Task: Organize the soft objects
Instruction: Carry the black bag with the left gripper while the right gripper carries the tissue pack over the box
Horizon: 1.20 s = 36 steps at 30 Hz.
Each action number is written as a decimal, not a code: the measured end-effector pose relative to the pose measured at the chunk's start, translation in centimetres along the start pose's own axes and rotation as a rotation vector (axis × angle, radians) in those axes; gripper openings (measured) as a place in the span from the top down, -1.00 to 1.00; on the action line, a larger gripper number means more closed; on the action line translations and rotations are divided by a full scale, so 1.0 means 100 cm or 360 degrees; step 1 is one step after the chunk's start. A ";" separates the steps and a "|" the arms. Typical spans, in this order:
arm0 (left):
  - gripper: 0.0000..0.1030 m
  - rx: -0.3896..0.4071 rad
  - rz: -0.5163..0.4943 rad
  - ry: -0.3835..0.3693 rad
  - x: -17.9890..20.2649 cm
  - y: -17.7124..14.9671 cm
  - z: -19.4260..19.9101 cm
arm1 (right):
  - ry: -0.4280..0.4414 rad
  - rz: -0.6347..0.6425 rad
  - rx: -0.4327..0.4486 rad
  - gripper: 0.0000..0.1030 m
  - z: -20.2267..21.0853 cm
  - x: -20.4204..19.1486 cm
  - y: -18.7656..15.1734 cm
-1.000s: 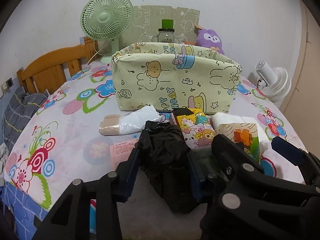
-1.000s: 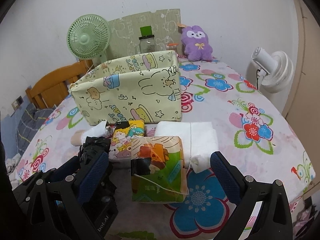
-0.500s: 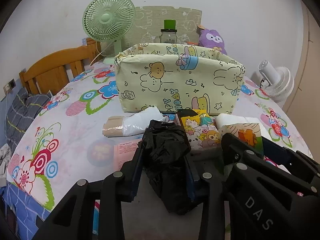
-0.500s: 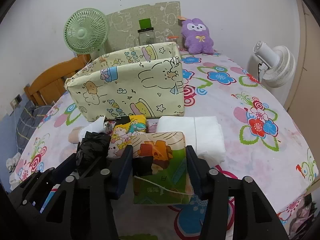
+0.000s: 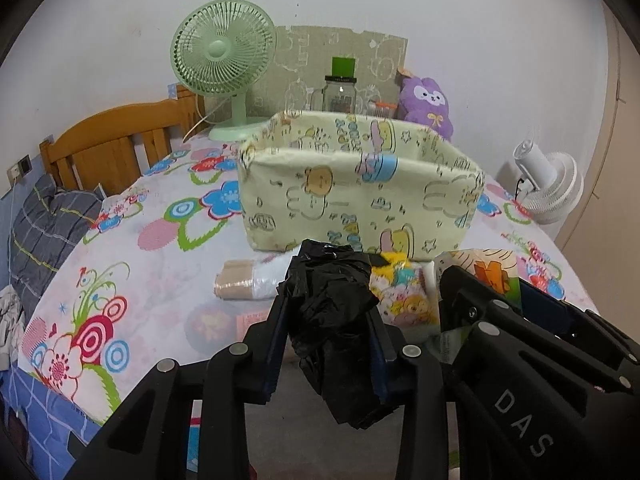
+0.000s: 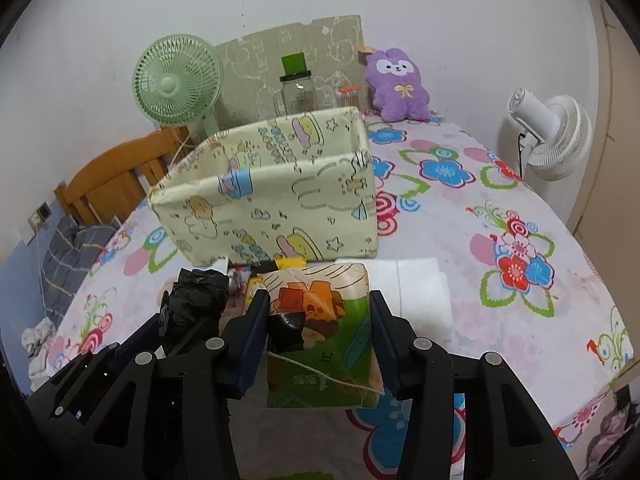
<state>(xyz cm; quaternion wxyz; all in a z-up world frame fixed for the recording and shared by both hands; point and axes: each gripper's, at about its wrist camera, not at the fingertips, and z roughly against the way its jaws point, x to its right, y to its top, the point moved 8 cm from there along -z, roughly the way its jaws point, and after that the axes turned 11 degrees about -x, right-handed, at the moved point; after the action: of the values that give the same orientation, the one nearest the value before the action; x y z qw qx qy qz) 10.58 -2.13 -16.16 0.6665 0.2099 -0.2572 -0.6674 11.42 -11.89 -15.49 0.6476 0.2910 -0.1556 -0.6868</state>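
Left claw [image 5: 326,316] grips black bag [image 5: 332,312] — its lower end hidden.

You had the fabric box [image 5: 360,196] in the middle of the table [image 6: 500,320]. Behind it stood the desk fan [image 5: 222,58] on the left, the jar [image 5: 340,94] in the middle and the plush toy [image 5: 428,106] on the right. Before the box lay a wrapped roll [image 5: 248,286] on the left, then a tissue pack [image 5: 404,296], and a folded cloth [image 6: 416,292] on the right. The bag [image 5: 332,320] sat between your left gripper's [image 5: 326,344] fingers, the packet [image 6: 320,336] between your right gripper's [image 6: 320,340] fingers, side by side.
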 end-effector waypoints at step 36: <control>0.30 0.0212 -0.0051 -0.0051 0.015 0.068 0.076 | 0.0012 0.0047 0.0257 -0.01 0.087 -0.013 0.065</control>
<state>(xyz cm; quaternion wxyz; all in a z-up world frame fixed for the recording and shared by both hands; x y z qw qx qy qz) 11.08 -3.00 -5.89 0.6362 0.2472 -0.3084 -0.6626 11.43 -12.74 -4.59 0.6326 0.3425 -0.2122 -0.6614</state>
